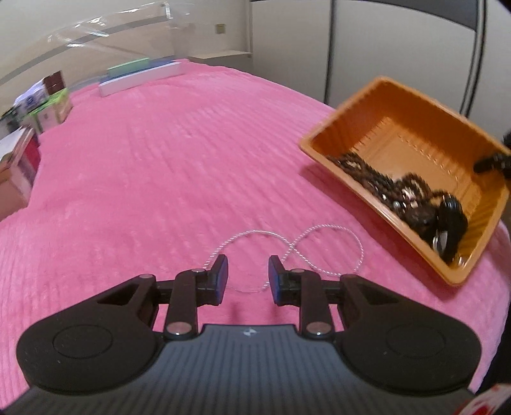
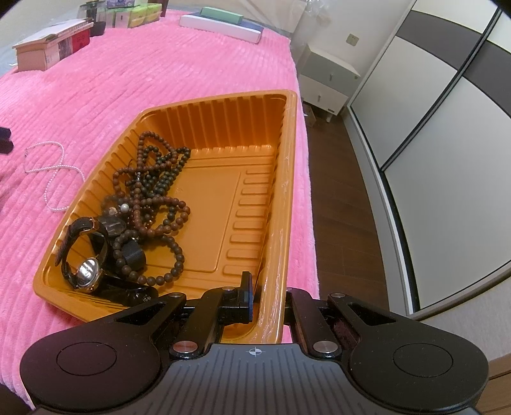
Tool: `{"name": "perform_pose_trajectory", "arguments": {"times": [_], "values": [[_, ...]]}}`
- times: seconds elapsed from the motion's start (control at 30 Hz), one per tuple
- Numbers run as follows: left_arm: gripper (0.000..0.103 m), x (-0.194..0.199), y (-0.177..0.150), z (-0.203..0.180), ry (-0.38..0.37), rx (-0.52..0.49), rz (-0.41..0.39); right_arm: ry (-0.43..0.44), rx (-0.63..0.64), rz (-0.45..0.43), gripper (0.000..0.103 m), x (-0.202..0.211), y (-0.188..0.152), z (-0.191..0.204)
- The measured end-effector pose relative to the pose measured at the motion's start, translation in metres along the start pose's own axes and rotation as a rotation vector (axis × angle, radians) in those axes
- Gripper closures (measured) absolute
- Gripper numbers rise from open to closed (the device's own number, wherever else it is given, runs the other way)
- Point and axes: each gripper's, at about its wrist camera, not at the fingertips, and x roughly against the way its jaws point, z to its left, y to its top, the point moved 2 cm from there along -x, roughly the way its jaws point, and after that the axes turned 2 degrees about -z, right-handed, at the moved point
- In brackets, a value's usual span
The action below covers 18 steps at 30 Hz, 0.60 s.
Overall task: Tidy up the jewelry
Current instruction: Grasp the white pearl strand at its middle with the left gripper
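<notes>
A thin white bead necklace (image 1: 289, 247) lies in a figure-eight on the pink blanket, just ahead of my left gripper (image 1: 248, 277), which is open and empty with its jaws on either side of the chain's near loop. The necklace also shows in the right wrist view (image 2: 51, 172). An orange plastic tray (image 1: 415, 127) is tilted up at the right and holds dark bead strings (image 2: 153, 191) and black watches (image 2: 92, 252). My right gripper (image 2: 270, 298) is shut on the tray's near rim (image 2: 274, 287); one finger is inside, the other is hidden outside.
The pink blanket (image 1: 159, 175) covers the bed. Boxes (image 2: 48, 51) and a white and green flat box (image 2: 223, 22) lie along its far edge. The bed's right edge drops to a wooden floor with a white nightstand (image 2: 325, 83) and wardrobe doors.
</notes>
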Motion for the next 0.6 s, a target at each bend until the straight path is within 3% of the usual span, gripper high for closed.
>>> {"name": "perform_pose_trajectory", "arguments": {"times": [0.4, 0.6], "values": [[0.080, -0.033, -0.001, -0.025, -0.062, -0.080, 0.009, 0.004, -0.006, 0.005, 0.099, -0.003, -0.002, -0.003], [0.086, -0.051, 0.001, -0.032, -0.078, -0.129, 0.019, 0.006, -0.009, 0.006, 0.099, -0.004, -0.003, -0.004]]}}
